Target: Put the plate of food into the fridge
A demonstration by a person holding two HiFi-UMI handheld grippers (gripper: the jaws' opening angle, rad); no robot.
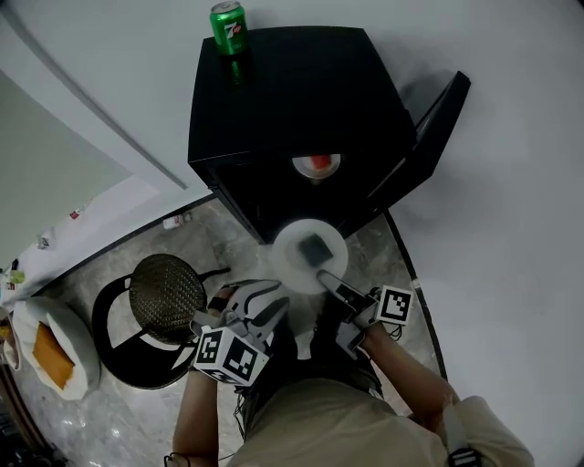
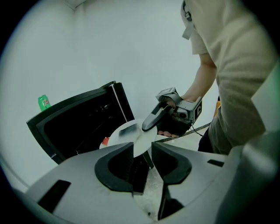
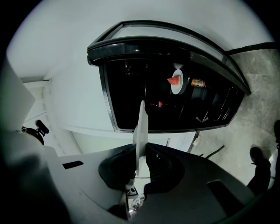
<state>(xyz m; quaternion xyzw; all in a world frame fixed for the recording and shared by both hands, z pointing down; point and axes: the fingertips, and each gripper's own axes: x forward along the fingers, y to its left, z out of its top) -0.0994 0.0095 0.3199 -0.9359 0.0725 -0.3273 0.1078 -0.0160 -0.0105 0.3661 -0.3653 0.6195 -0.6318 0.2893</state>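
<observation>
One plate (image 1: 290,263) carrying a dark piece of food (image 1: 316,246) is hanging in the air just in front of the fridge (image 1: 292,100), at its open front and not yet inside. The right gripper (image 1: 327,278) is clamping the plate's rim on the side away from the fridge. Its jaws are closed narrow on the thin edge, which is showing edge-on between the pads in the right gripper view. The left gripper (image 1: 272,297) is sitting beside it, just short of the same rim. Its jaws are standing partly apart with the rim ahead of the gap, and the pads are not visibly pressing on anything. The door (image 1: 429,137) is standing swung wide at the fridge's right as the head view shows it, so the opening step is looking done. Inside the fridge, a second plate (image 3: 180,86) with something red (image 3: 173,81) is sitting on a shelf, a small container (image 3: 197,83) just beside it. A green can (image 1: 228,25) is standing on top of the fridge at a back corner. By my judgement the task is sitting near its middle. The plate is up at the fridge and the door is open, leaving the slide onto a free shelf, the release and probably the closing of the door.
</observation>
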